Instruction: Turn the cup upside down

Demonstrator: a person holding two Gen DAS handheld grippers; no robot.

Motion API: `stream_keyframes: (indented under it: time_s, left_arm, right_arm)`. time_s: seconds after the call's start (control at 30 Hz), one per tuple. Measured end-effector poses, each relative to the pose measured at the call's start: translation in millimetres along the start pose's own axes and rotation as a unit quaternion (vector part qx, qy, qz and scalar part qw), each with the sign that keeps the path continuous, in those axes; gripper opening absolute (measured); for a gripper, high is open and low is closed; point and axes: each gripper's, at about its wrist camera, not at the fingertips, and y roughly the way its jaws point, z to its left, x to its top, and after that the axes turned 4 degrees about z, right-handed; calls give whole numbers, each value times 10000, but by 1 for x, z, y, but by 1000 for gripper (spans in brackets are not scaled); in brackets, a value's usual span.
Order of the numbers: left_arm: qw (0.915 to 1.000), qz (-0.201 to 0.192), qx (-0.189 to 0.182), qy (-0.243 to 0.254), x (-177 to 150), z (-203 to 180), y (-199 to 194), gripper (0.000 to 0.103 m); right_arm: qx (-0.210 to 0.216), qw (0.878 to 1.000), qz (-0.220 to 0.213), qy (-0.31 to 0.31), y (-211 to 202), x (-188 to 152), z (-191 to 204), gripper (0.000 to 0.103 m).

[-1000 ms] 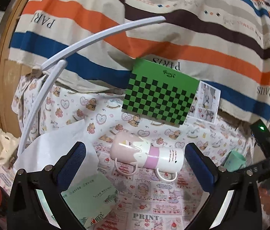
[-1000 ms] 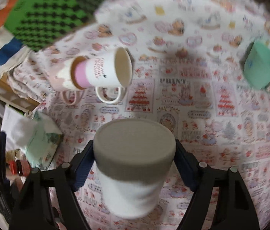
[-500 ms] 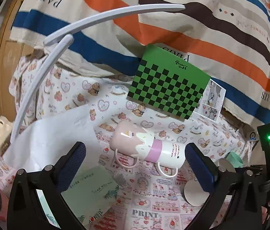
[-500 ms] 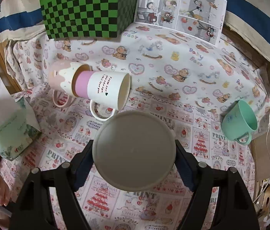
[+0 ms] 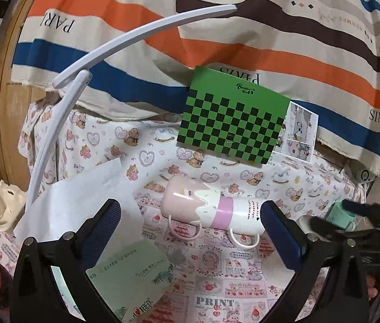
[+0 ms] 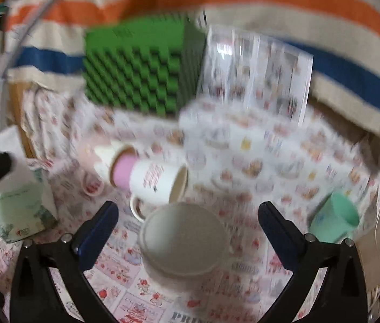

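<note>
A white cup (image 6: 184, 238) stands upside down on the patterned cloth, its grey base facing up, in the blurred right wrist view. My right gripper (image 6: 187, 220) is open, its blue pads wide apart on either side of the cup and not touching it. In the left wrist view only an edge of that cup (image 5: 304, 222) shows, behind my right gripper's arm. My left gripper (image 5: 191, 228) is open and empty, above the cloth. Two nested mugs (image 5: 211, 210), pink and white, lie on their sides beyond it.
A green checkered box (image 5: 230, 129) stands at the back against a striped cloth. A mint cup (image 6: 334, 222) lies at the right. A green tissue pack (image 5: 133, 277) and white paper (image 5: 82, 199) lie at the left. A white lamp arm (image 5: 63, 123) arches over.
My right gripper has opened and let go of the white cup, which now stands upside down on the cloth. The right view has tilted up and is blurred by motion. My left gripper has barely moved.
</note>
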Motion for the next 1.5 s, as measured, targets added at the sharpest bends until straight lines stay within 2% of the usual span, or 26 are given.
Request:
stream_keyframes:
  time_s: [0.07,0.1,0.17,0.2,0.4,0.5,0.57,0.63,0.7,0.83,0.9,0.97,1.0,1.1,1.5]
  left_arm:
    - [9998,-84,81,132,-2,-7,-4,102]
    - [9996,-131,163,210,-3,-11,-7,102]
    - [9993,-201,151,295,-5,-20,-13,102]
    - [9993,-208,73,287,-7,-24,-15,102]
    - [9987,-320,44,399,-20,-45,-25,103]
    - [9982,-266,76,525,-24,-51,-22,102]
    - [9985,-142,10,529,-25,-52,-18,102]
    - [9988,-71,2,479,-28,-50,-14,103]
    - [9984,-125,157,529,-32,-52,-11,102]
    - [9967,-120,228,771,-43,-60,-4,103]
    - [9960,-82,175,869,-48,-64,-1,103]
    - [9928,-195,348,1127,-54,-72,2,103]
    - [9908,-198,490,1249,-57,-76,5,103]
    - [9911,-125,267,1297,-60,-75,8,103]
    - [9922,-212,401,1157,-55,-70,3,103]
  right_arm:
    - [-42,9988,-493,-35,-21,-10,-3,103]
    - [-191,9963,-841,5,-33,-16,-5,103]
    - [-393,9857,-1607,310,-55,-36,-15,103]
    - [-280,9819,-1817,455,-61,-45,-21,103]
    - [293,9792,-1752,979,-61,-70,-47,103]
    - [-34,9770,-2038,626,-68,-81,-39,103]
    - [-74,9758,-2155,374,-70,-87,-32,103]
    - [145,9772,-2074,438,-66,-91,-33,103]
    - [294,9787,-1950,576,-62,-94,-38,103]
    - [409,9802,-1742,855,-54,-93,-48,103]
    - [406,9863,-1334,885,-42,-90,-45,103]
    - [475,9899,-1017,867,-31,-87,-42,103]
    - [424,9905,-987,856,-30,-88,-40,103]
    - [251,9906,-1131,728,-38,-91,-33,103]
    - [203,9905,-1104,798,-38,-91,-36,103]
